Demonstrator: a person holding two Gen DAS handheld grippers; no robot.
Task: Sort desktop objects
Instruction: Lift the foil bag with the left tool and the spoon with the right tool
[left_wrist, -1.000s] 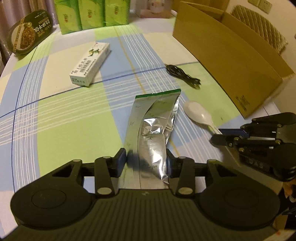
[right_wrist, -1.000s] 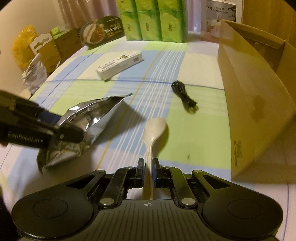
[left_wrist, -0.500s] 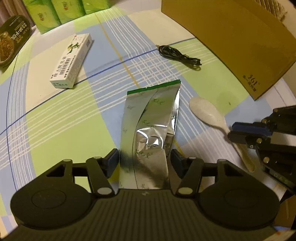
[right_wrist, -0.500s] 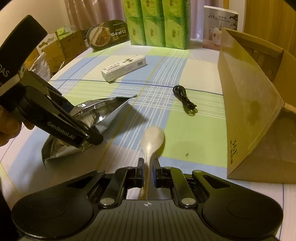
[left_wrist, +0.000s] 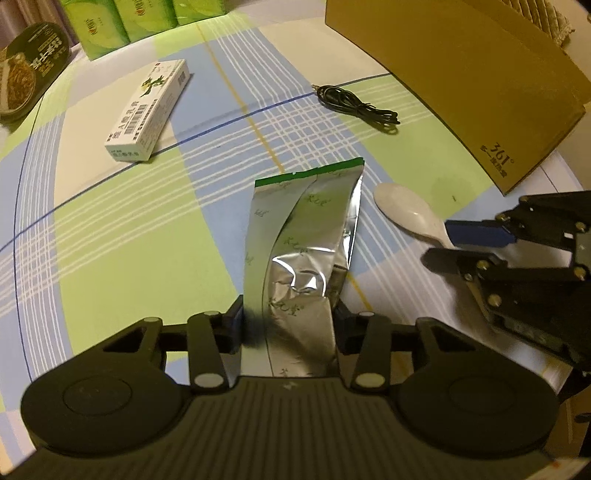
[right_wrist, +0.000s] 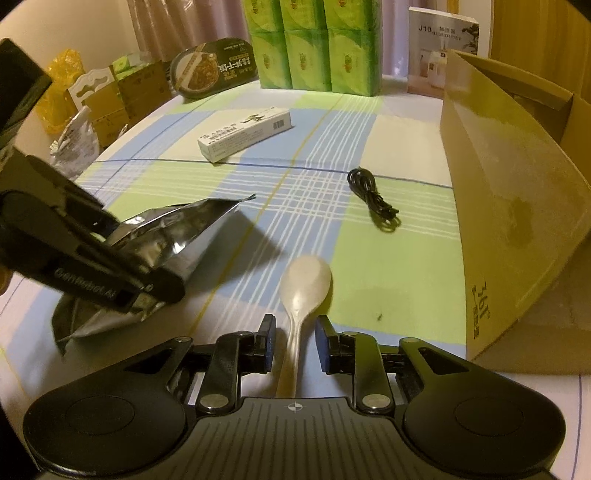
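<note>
Left gripper (left_wrist: 288, 326), bottom centre of the left wrist view: jaws have just been closing and now press both edges of the crinkled silver foil pouch with green top strip (left_wrist: 306, 236), whose far end rests on the green-and-blue checked tablecloth (left_wrist: 110, 229); likely gripped low so it lifts without spilling. Right gripper (right_wrist: 293, 343), bottom centre of the right wrist view: jaws have just been opening and stand apart, the handle of the off-white plastic spoon (right_wrist: 304, 291) between them with a gap on each side, so the spoon lies loose on the cloth, bowl pointing away. Brown cardboard box (right_wrist: 509, 206) stands at frame right, probably the sorting target. Coiled black cable (right_wrist: 373, 201) and white oblong carton (right_wrist: 245, 134) lie untouched mid-table.
</note>
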